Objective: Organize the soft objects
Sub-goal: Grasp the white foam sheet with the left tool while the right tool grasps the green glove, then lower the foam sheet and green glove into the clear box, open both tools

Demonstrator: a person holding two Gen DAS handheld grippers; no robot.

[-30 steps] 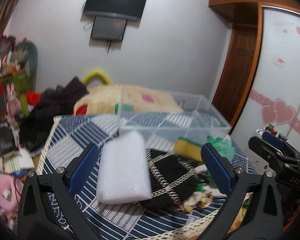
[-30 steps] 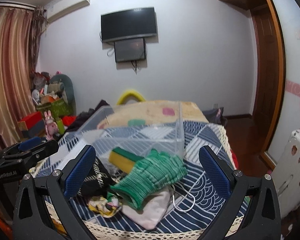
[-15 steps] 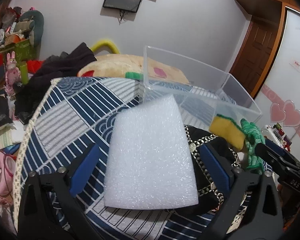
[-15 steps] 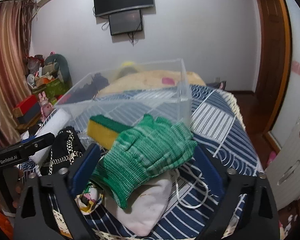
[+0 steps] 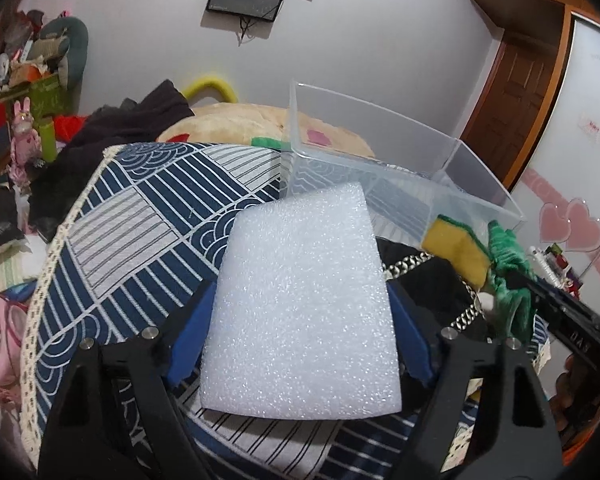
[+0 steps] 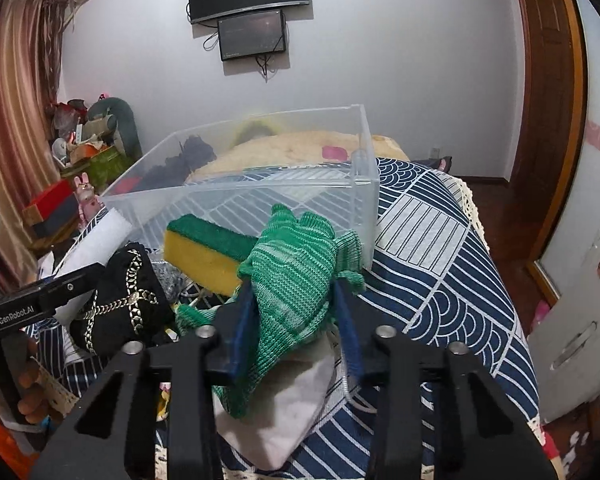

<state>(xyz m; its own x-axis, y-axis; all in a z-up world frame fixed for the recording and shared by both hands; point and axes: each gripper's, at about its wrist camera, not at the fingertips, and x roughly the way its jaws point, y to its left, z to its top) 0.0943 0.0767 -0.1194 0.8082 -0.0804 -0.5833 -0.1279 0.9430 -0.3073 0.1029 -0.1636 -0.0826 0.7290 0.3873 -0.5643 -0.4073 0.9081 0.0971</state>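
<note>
Foam sheet (image 5: 304, 304), white and speckled, sits between the blue pads of my left gripper (image 5: 300, 336), whose jaws press against its 2 side edges, so I read it as held. It lies partly over a black pouch with a gold chain pattern (image 5: 432, 280), and its far edge reaches toward the near wall of the clear plastic bin (image 5: 380, 136). In the right wrist view I see only a strip of that foam (image 6: 96, 240) at the far left, beside the left gripper's black arm.

My right gripper (image 6: 296, 320) has its jaws closed narrow on the green knit glove (image 6: 292, 276), pinching it across the middle; the glove's fingers flop forward toward the bin's near right corner (I can't say whether they touch it). Just left of the glove lies a yellow sponge with a green scouring top (image 6: 208, 248), resting against the bin's front wall. Under the glove I see a pale cloth bag (image 6: 292, 408) with a white cord. The black pouch (image 6: 120, 300) stands left of the sponge.

Everything rests on a round surface covered by a navy and white patterned cloth (image 6: 440, 264). The bin itself holds nothing I can make out.
</note>
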